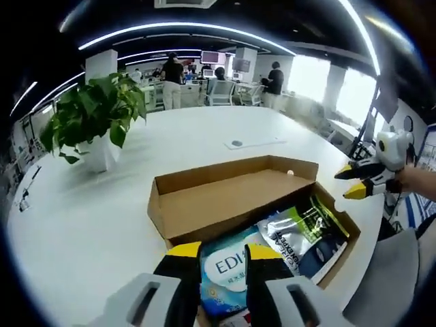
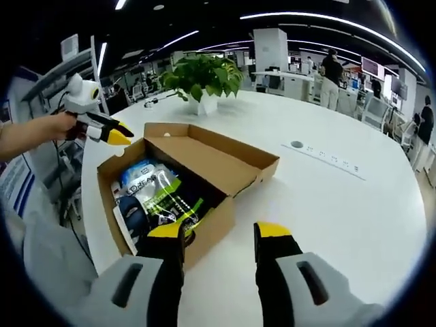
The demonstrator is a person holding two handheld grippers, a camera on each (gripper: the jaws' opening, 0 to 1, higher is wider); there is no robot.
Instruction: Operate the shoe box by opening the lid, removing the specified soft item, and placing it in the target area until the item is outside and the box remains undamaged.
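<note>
A brown cardboard shoe box (image 1: 170,218) (image 2: 211,225) lies open on the white table, its lid (image 1: 235,187) (image 2: 218,160) folded flat back. Inside lie a blue-and-white soft packet (image 1: 228,269) (image 2: 139,174) and a silver, green and black pouch (image 1: 306,228) (image 2: 170,197). My left gripper (image 1: 223,250) (image 2: 121,133) hovers open over the box's near end, the blue packet showing behind its gap. Open too, my right gripper (image 2: 219,230) (image 1: 351,182) stands outside the box's side wall, holding nothing.
A leafy plant in a white pot (image 1: 95,122) (image 2: 203,78) stands on the table (image 1: 82,225) (image 2: 340,218) beyond the box. A round cable port (image 1: 236,144) (image 2: 296,144) sits in the tabletop. A grey chair back (image 1: 388,279) (image 2: 41,266) is close by. People stand at desks far behind.
</note>
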